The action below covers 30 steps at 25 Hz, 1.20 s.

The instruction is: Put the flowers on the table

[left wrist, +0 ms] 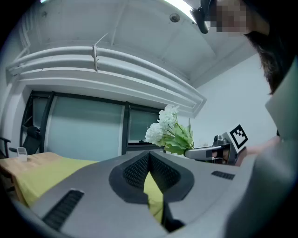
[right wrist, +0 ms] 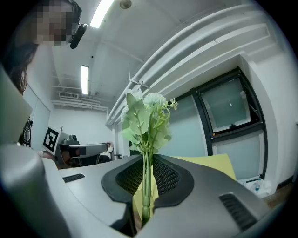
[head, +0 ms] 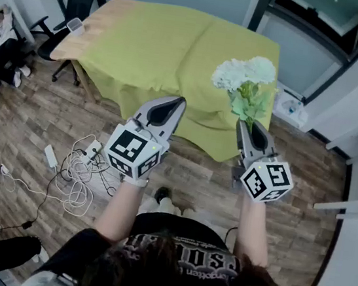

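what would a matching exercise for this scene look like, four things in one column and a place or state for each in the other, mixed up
Column one:
1. flowers
2. left gripper
3. tablecloth
4. cables

Column two:
a. jaws shut, nothing between them
b. lying on the wooden floor
c. stems clamped in the right gripper, blooms upright
d. yellow-green, spread over the table

Pairs: 1-c, 2-a, 3-d, 4-b
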Motion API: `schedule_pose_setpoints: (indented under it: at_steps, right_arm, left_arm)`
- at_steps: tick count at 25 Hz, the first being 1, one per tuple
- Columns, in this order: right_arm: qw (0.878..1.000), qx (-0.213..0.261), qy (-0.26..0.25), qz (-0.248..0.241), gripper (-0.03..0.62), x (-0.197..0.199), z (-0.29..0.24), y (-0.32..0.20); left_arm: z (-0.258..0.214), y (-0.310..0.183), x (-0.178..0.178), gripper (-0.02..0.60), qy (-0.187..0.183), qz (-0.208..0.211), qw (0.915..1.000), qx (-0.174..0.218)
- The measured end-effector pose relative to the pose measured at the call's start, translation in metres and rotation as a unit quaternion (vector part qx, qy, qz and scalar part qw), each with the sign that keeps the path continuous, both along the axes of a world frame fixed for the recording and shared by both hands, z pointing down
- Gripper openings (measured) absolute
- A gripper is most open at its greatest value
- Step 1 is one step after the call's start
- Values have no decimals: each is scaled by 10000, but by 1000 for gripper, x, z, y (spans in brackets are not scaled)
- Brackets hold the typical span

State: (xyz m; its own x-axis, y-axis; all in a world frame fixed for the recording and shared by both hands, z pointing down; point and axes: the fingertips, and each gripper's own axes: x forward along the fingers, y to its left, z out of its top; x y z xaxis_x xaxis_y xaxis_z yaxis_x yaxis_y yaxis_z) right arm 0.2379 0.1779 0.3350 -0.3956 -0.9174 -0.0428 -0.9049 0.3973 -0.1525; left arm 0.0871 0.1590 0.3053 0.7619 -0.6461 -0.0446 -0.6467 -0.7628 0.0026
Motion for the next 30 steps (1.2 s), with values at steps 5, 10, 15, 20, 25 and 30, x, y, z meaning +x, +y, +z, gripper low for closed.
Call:
schedule_pose_setpoints:
  at_steps: [5, 10, 15, 20, 25, 30]
  right_arm:
    - [9994, -21, 298, -150, 66, -2, -1, -5]
    - [9992, 7, 302, -279, 67, -11, 0, -15]
    - [9996, 51, 156, -246, 67, -6, 5, -24]
    - [9998, 3, 70, -181, 67, -15, 6, -54]
    - [9999, -41, 52, -113, 67, -25, 9, -81]
    - [10000, -36, -1, -67, 67, -39, 8, -112]
  left_arm:
    - [1, -6, 5, -2, -20, 7, 10000, -48]
    - [5, -18, -3, -2, -54, -26, 9999, -83]
    - [13, -24, -5, -2, -80, -58, 9999, -110]
    - [20, -53, -24, -2, -76, -121, 9995, -268]
    - [24, -78, -41, -2, -48, -137, 9994, -323]
    - [24, -104, -59, -2, -75, -103, 9994, -308]
